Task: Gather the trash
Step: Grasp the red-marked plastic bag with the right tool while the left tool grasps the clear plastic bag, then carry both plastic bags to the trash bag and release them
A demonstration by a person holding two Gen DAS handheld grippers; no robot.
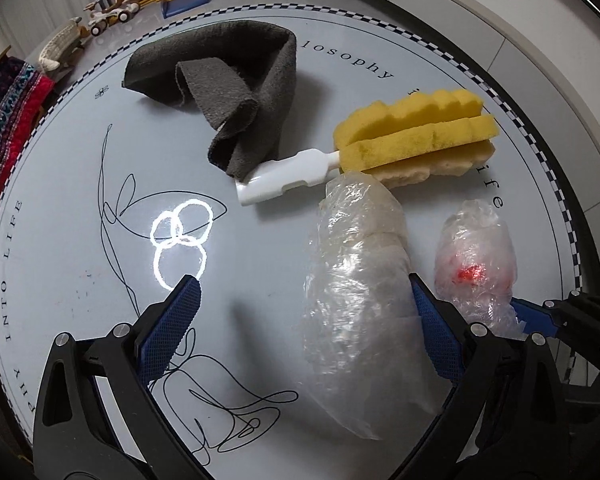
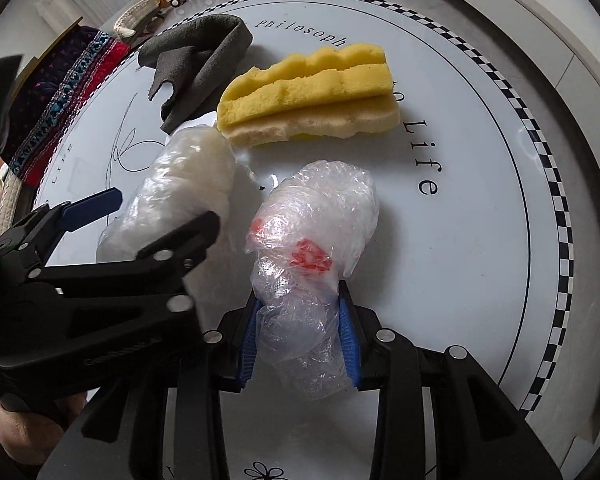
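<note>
The larger crumpled plastic bag [image 1: 356,292] is lying on the round table [image 1: 80,184], its long axis running away from the left gripper [image 1: 304,320], which is standing open around the bag's near end; the bag is sitting against the right-hand finger, off centre. Just beside it, the smaller bag with a red patch [image 2: 312,256] is lying lengthwise into the right gripper [image 2: 300,344], whose pads are pinching its near end. Beyond both, the yellow sponge brush [image 1: 412,136] and grey cloth [image 1: 228,92] are lying.

Two plastic bundles lie side by side on the counter [image 1: 260,240]: the big bundle [image 1: 360,280] left, the small bundle [image 1: 476,264] right. Behind them lies the sponge brush [image 1: 412,140], with the cloth [image 1: 228,92] to its left.
</note>
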